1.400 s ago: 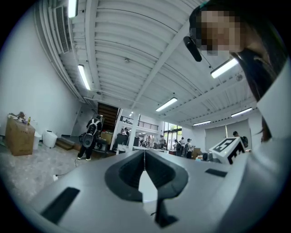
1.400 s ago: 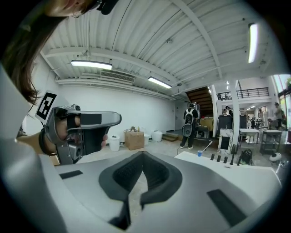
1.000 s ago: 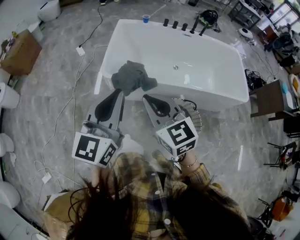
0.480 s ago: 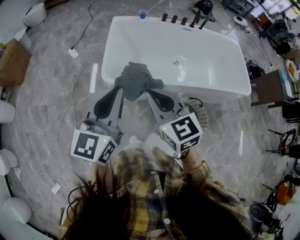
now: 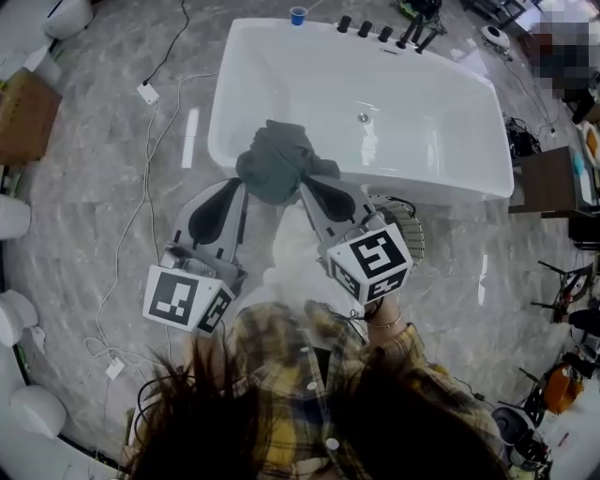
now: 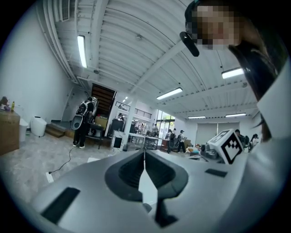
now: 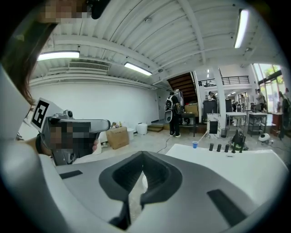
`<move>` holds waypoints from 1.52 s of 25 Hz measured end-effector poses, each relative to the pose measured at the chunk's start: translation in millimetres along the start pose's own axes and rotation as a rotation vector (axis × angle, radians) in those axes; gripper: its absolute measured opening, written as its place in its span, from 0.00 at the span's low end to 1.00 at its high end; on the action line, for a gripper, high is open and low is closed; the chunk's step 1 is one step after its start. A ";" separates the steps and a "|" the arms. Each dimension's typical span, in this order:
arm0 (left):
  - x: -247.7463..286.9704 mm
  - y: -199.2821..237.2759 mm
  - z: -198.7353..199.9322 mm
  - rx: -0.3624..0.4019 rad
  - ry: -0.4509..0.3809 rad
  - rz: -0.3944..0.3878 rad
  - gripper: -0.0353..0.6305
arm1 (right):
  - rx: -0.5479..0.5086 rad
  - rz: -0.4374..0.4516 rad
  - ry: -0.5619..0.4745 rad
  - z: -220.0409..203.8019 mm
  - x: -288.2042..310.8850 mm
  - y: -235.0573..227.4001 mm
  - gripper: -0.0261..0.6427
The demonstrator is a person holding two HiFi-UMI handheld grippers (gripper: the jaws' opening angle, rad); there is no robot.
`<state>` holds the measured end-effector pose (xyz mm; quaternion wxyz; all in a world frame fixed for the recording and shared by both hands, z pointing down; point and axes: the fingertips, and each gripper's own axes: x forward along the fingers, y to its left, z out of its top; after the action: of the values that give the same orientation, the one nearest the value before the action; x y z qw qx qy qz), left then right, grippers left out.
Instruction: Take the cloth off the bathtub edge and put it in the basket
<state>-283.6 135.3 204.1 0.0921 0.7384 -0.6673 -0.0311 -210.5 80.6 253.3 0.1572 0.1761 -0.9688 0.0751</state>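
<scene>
A crumpled grey cloth [image 5: 277,161] hangs over the near edge of the white bathtub [image 5: 422,122]. My left gripper [image 5: 241,185] is shut, its tip at the cloth's lower left edge. On the other side my right gripper [image 5: 306,184] is shut as well, its tip at the cloth's lower right edge. Whether either tip touches the cloth I cannot tell. The left gripper [image 6: 144,152] has nothing between its closed jaws, nor does the right gripper [image 7: 142,154]. The cloth shows in neither gripper view. A wire basket [image 5: 409,232] stands on the floor just right of my right gripper.
A blue cup [image 5: 298,15] and black tap knobs [image 5: 366,28] sit on the tub's far rim. White cables [image 5: 148,92] run over the marble floor at left, near a cardboard box [image 5: 23,108]. A dark table [image 5: 548,192] stands right of the tub.
Both grippers have moved forward toward the tub, and their tips now reach the cloth's lower edge. Both have stayed shut. The cloth lies as before.
</scene>
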 end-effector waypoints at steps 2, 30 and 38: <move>13.5 10.1 -2.3 -0.003 0.008 0.007 0.08 | -0.001 0.002 0.009 0.8 12.5 -11.6 0.06; 208.5 94.0 32.5 0.042 0.026 0.059 0.08 | -0.033 0.129 0.068 51.8 156.6 -158.3 0.06; 214.8 99.3 14.0 0.021 0.087 0.008 0.08 | -0.005 0.117 0.114 37.4 165.2 -155.9 0.06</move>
<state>-360.2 -88.1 224.5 0.1135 0.7374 -0.6658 0.0085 -310.9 -123.9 287.0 0.2079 0.1142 -0.9671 0.0914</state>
